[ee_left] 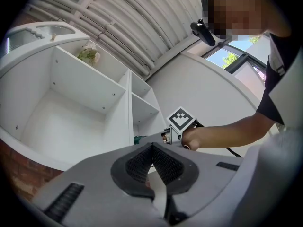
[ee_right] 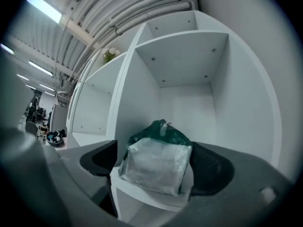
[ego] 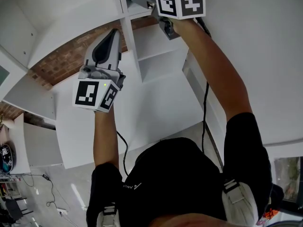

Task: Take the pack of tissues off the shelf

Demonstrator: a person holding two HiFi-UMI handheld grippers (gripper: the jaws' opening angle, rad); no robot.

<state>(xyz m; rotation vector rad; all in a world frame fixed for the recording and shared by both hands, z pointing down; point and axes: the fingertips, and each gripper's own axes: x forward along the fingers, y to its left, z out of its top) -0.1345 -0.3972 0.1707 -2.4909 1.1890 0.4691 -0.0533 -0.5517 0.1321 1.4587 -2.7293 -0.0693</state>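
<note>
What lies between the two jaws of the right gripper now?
The pack of tissues, resting on the shelf; the jaws stand wide apart beside it. The right gripper view shows this.

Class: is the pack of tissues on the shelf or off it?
On the shelf: the pack of tissues rests on its board, between the open jaws of the right gripper.

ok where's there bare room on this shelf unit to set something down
Bare, in the left gripper view: the big compartment left of the divider, and the small shelf right of it. Crowded: the ledge under the pack of tissues, flanked by the right gripper with open fingers.
</note>
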